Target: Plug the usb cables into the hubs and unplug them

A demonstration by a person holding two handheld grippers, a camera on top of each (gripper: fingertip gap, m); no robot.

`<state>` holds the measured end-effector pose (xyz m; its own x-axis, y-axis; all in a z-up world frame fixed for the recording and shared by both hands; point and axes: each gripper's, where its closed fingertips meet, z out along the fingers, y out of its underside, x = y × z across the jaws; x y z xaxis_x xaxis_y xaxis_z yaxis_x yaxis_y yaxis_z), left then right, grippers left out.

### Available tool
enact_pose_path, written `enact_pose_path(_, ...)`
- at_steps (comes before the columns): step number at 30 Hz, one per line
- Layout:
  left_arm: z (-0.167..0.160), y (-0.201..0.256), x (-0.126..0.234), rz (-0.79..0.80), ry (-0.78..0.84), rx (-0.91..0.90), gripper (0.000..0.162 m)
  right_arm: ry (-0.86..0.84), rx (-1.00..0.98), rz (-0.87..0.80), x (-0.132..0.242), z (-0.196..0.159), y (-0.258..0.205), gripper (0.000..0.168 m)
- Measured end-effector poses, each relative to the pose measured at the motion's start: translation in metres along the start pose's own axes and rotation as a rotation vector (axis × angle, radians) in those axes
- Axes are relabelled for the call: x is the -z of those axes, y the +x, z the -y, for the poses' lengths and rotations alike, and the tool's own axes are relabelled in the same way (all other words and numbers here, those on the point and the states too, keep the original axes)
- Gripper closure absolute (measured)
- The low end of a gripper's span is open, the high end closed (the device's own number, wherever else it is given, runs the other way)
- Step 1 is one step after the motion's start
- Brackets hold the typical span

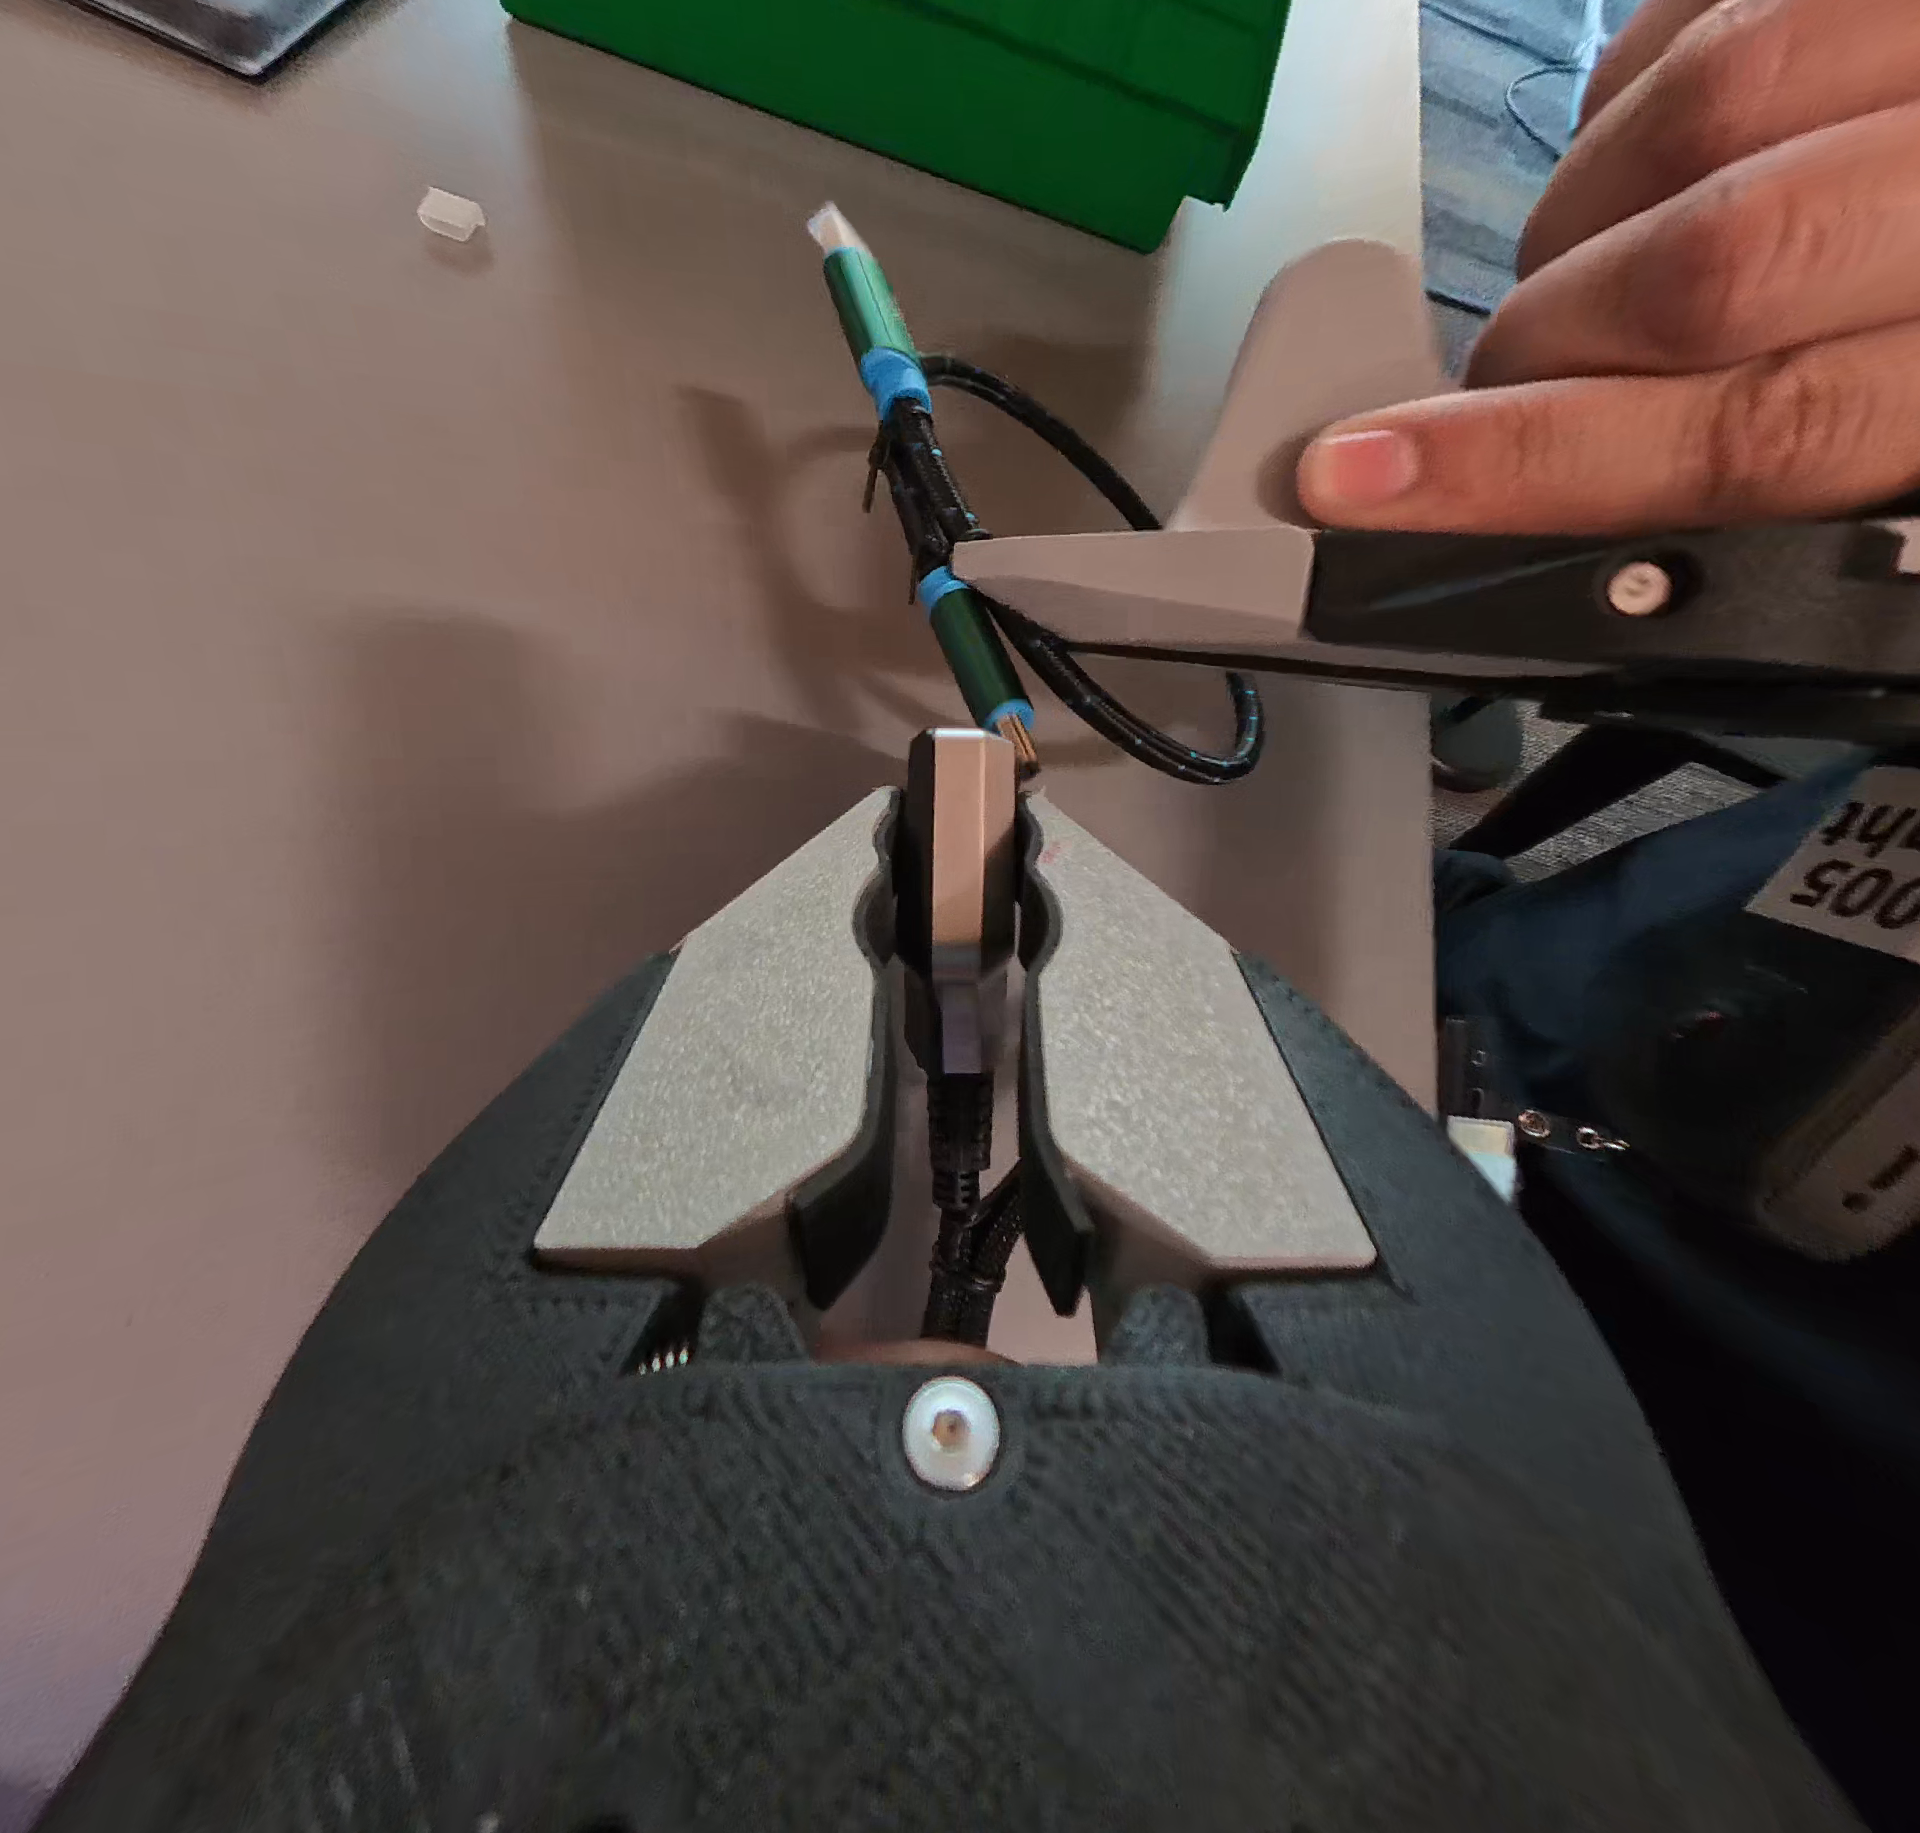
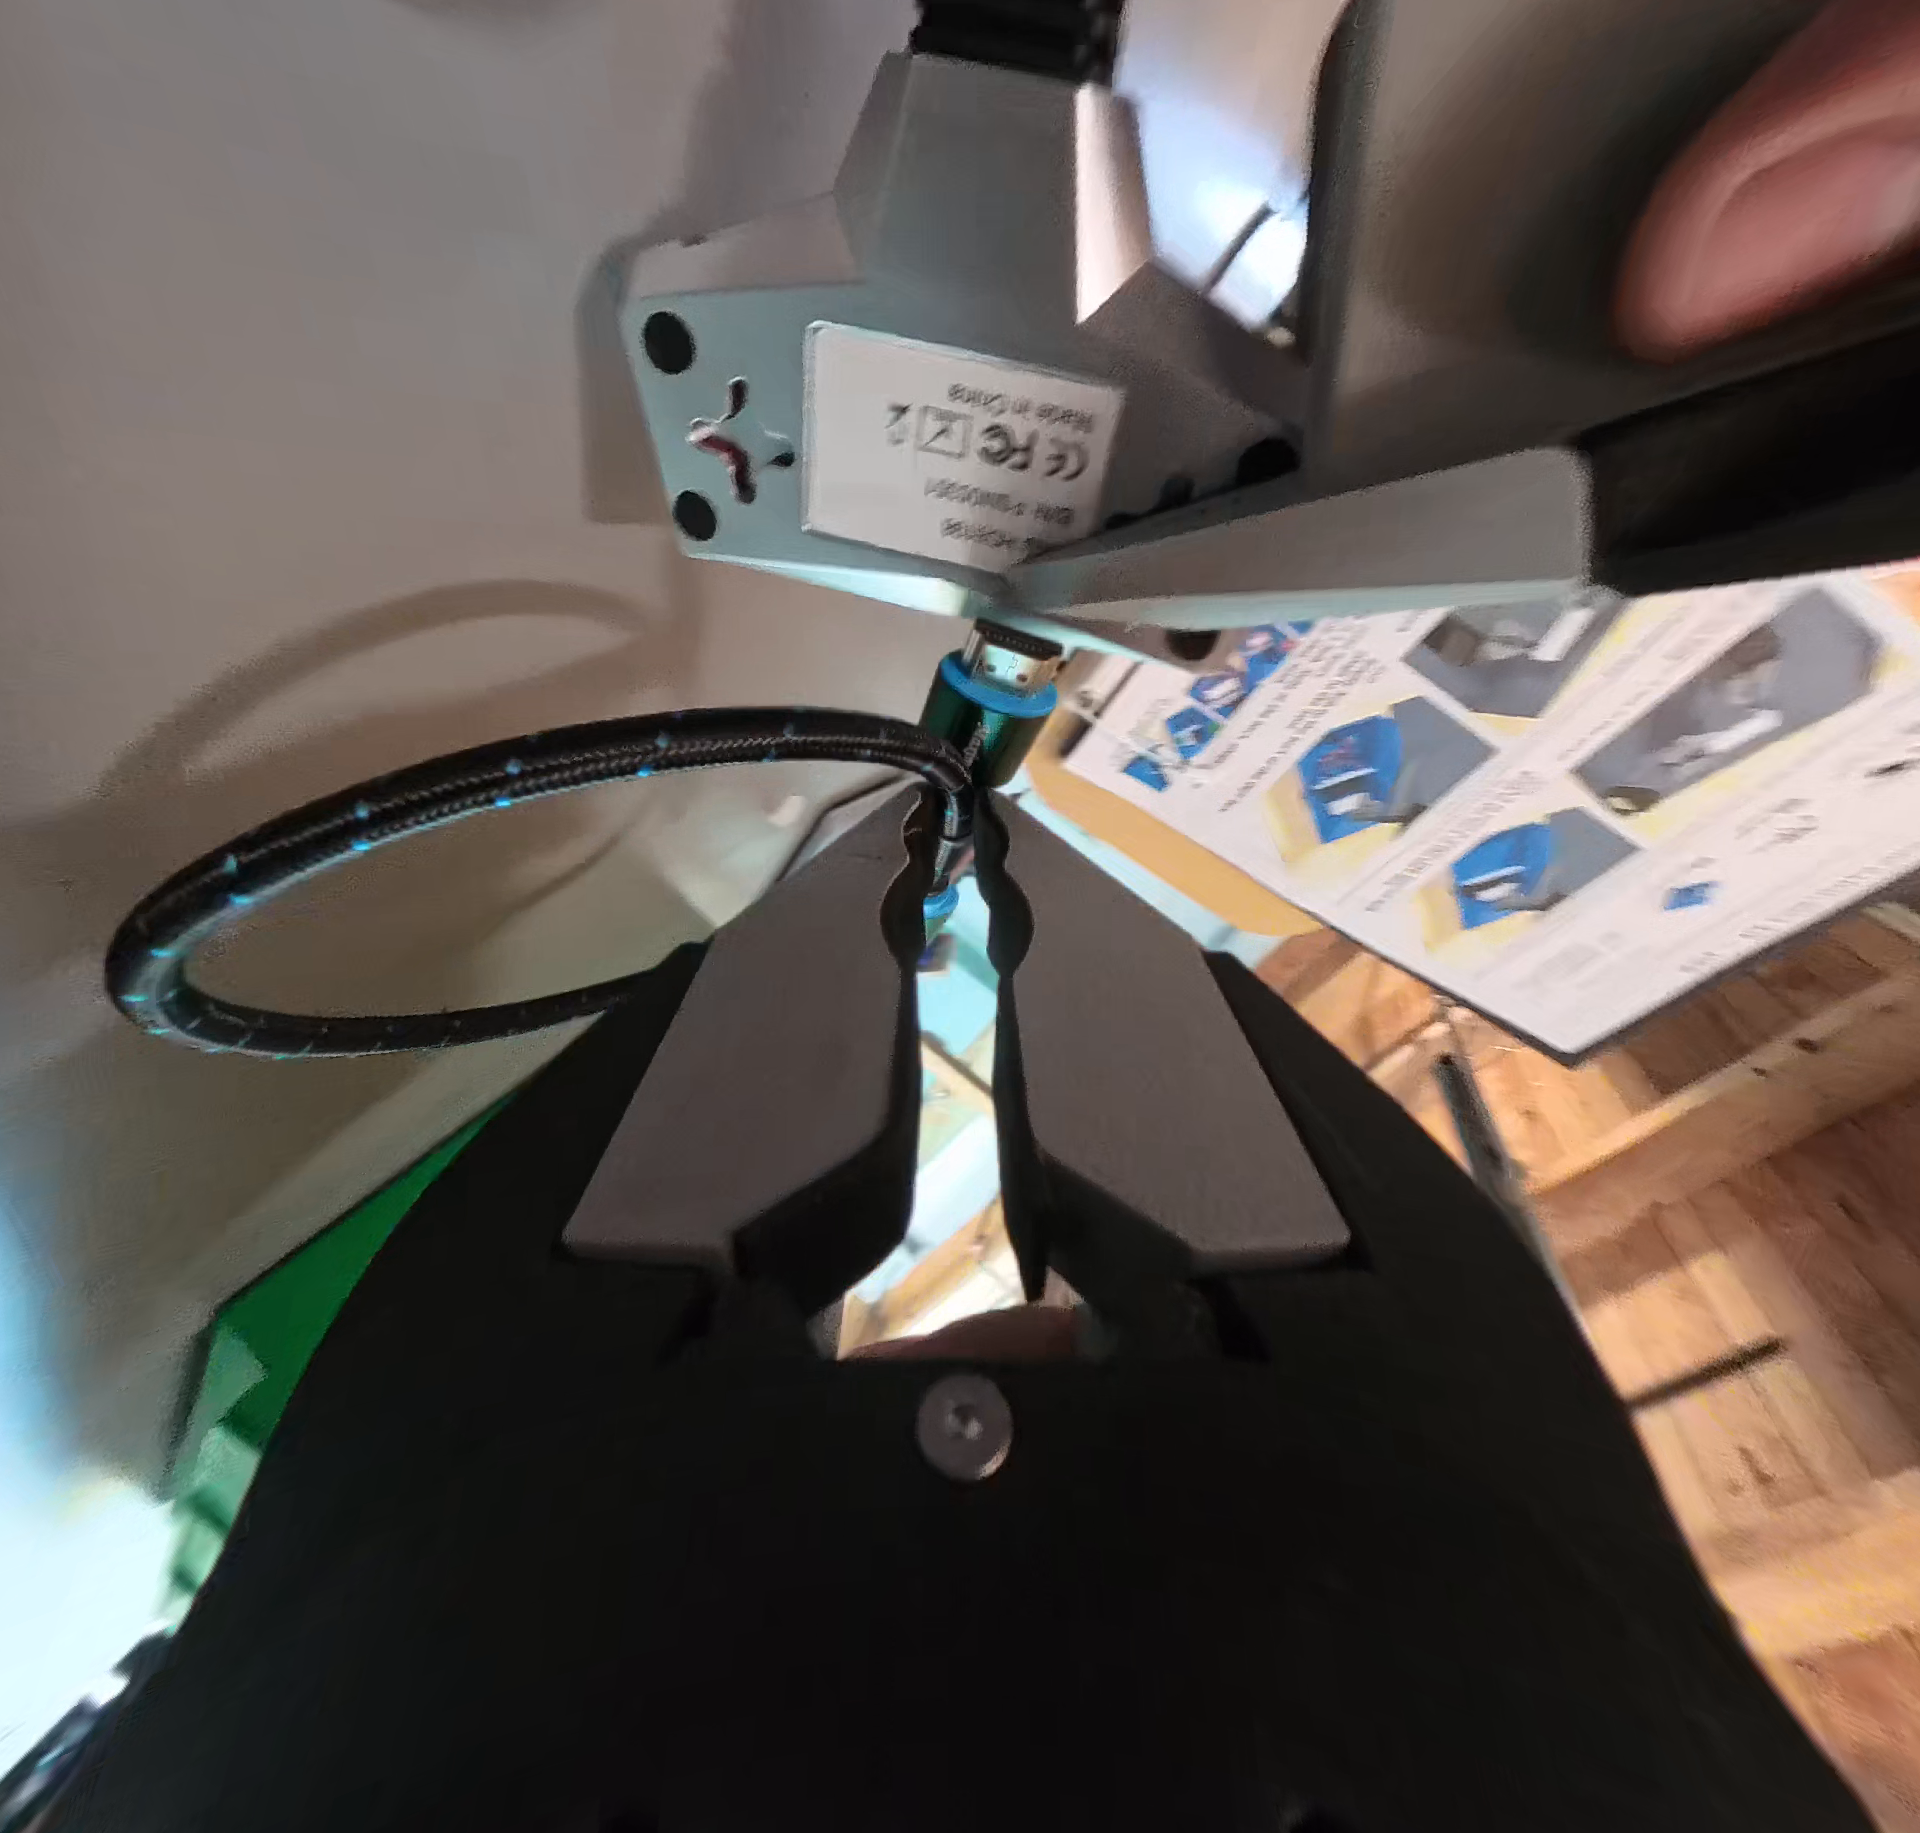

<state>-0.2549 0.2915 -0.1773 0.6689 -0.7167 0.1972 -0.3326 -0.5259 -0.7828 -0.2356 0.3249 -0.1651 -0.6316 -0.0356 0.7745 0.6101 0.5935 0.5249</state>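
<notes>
The left gripper (image 1: 961,827) is clamped on a small, rigid, light-looking grey adapter (image 1: 961,848), while the right gripper (image 2: 951,827), nearly closed, pinches the green plug (image 2: 987,718) of a limp braided cable (image 2: 416,775), its tip touching the adapter's port above the table (image 1: 364,588).

White label w/ print on grey adapter (image 2: 940,412); printed sheet (image 2: 1538,796); sticker, black device (image 1: 1839,879).
</notes>
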Motion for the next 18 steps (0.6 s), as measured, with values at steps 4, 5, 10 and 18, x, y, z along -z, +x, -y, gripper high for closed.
enact_pose_path(4, -0.003, -0.014, 0.004, 0.107, -0.006, -0.047, 0.145, 0.009, -0.044, 0.093, -0.02, -0.007, -0.025, 0.165)
enact_pose_path(5, -0.003, -0.018, 0.006, 0.138, -0.004, -0.066, 0.145, 0.025, -0.061, 0.102, -0.026, -0.007, -0.03, 0.165)
enact_pose_path(10, -0.004, -0.04, 0.025, 0.421, -0.022, -0.275, 0.145, 0.173, -0.213, 0.105, -0.049, -0.007, -0.042, 0.164)
enact_pose_path(18, 0.001, -0.059, 0.048, 0.78, 0.056, -0.572, 0.144, 0.296, -0.75, 0.355, -0.05, -0.023, -0.069, 0.165)
